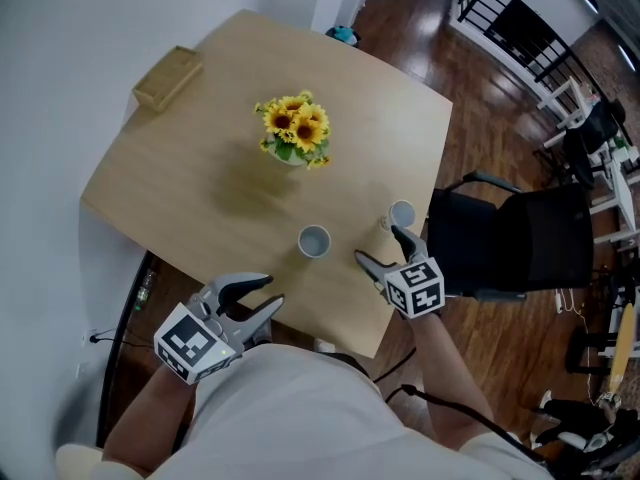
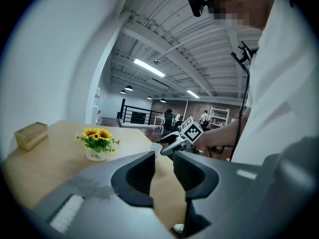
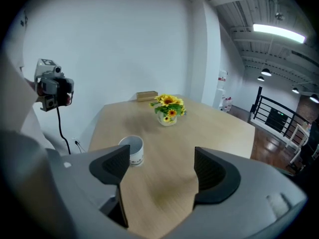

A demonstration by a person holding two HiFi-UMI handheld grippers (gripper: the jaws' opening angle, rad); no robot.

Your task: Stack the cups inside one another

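Observation:
Two white cups stand upright and apart near the front right of the wooden table: one cup toward the middle, the other cup by the right edge. My right gripper hovers open between them, one finger close beside the right cup, nothing between its jaws. In the right gripper view the middle cup sits just beyond the left jaw. My left gripper is open and empty at the table's front edge, well short of the cups. Its view shows a cup beside the right gripper.
A pot of sunflowers stands mid-table. A small wooden box lies at the far left corner. A black chair sits off the table's right edge, over dark wood floor.

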